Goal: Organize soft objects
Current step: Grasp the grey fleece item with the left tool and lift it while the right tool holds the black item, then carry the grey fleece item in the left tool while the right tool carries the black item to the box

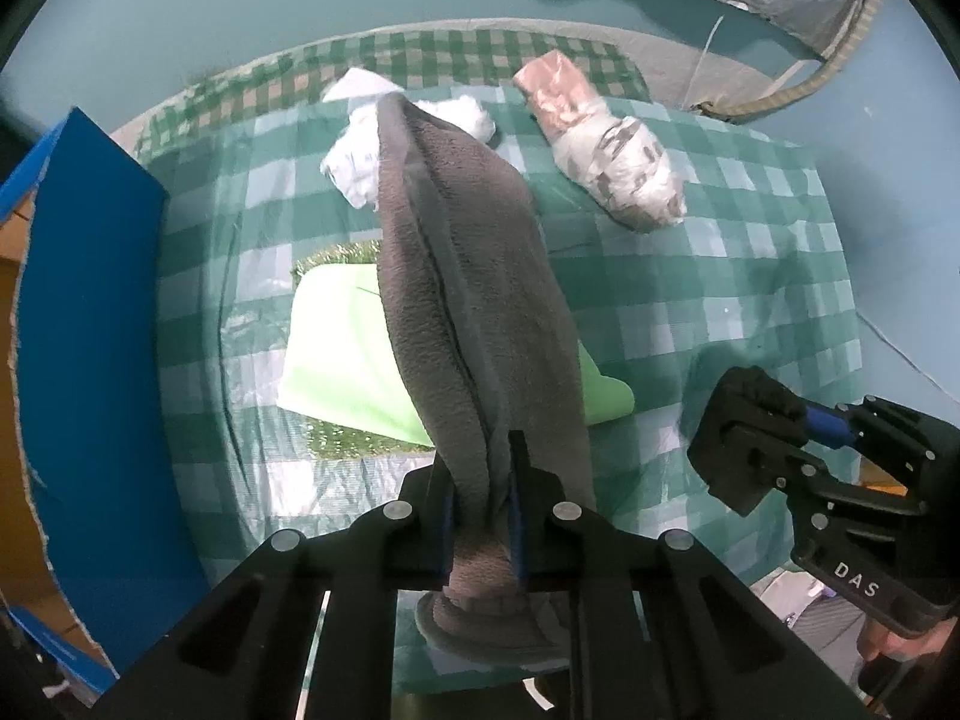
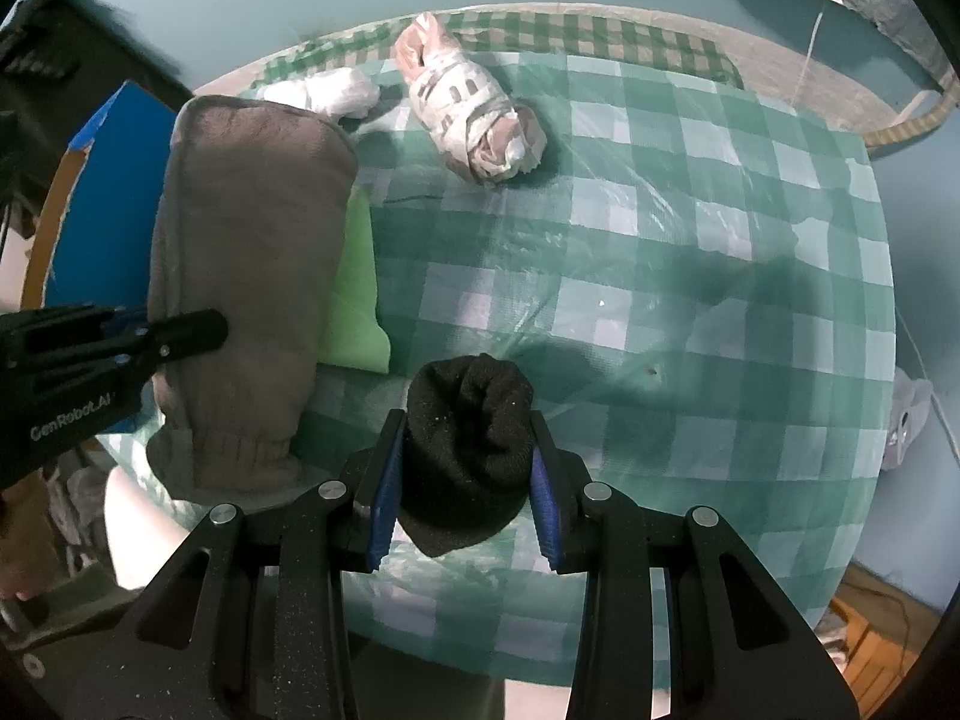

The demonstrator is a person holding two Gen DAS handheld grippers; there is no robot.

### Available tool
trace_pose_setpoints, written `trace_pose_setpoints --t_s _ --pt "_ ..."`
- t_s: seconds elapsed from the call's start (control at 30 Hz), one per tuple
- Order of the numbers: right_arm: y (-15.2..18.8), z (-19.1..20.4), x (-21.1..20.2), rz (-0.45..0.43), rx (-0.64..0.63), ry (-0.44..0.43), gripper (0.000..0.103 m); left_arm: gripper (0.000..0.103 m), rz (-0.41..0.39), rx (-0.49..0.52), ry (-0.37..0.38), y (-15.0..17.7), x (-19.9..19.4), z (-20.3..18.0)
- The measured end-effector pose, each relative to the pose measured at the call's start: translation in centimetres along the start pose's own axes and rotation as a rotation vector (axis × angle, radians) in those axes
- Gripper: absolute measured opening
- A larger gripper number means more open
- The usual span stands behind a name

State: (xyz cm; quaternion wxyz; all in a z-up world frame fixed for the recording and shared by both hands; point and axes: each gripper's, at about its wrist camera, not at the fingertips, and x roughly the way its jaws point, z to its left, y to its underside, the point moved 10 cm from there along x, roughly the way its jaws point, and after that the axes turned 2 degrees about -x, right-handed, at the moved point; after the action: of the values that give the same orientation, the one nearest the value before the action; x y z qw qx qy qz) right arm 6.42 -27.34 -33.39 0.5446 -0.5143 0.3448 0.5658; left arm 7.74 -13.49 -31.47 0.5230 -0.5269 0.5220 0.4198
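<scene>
Mid-sort, the left gripper (image 1: 483,519) pinches the grey mitten (image 1: 468,276) at centre frame, the right gripper (image 2: 465,468) clamps the black sock (image 2: 465,450); each probably needs placing next.

Both views are fisheye, each mounted just behind its own jaws and looking forward and down along them onto the checked surface (image 1: 690,300). The left wrist view sits close over the grey mitten (image 1: 468,276), which fills mid-frame. The right wrist view looks from further right, with that mitten (image 2: 240,276) at its left. Both share the wrapped bundle (image 1: 606,150) (image 2: 474,114) in the upper frame and the green cloth (image 1: 336,348) (image 2: 357,300).
</scene>
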Motion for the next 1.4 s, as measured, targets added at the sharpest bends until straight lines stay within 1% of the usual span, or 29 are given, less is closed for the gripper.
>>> trace_pose_setpoints --t_s 0.13,0.33,0.6,1.0,1.4 --pt "-0.2 0.5 -0.6 -0.010 -0.004 -0.001 0.036 0.014 -0.022 0.031 -0.032 0.4 -1.3 0.3" --pt "-0.5 1.2 -1.8 -0.022 -0.019 0.008 0.036 0.014 -0.075 0.111 -0.095 0.5 -3.7 0.7" --pt "-1.5 2.6 -3.6 -0.038 -0.050 0.009 0.036 0.014 -0.138 0.148 -0.126 0.7 -6.6 1.9" --pt "-3.6 6.6 -6.5 -0.066 -0.155 0.017 0.036 0.014 -0.219 0.120 -0.184 1.0 -11.0 5.4" --pt "-5.8 12.7 -9.0 -0.105 -0.274 -0.026 0.036 0.014 -0.291 0.021 -0.214 1.5 -15.5 9.3"
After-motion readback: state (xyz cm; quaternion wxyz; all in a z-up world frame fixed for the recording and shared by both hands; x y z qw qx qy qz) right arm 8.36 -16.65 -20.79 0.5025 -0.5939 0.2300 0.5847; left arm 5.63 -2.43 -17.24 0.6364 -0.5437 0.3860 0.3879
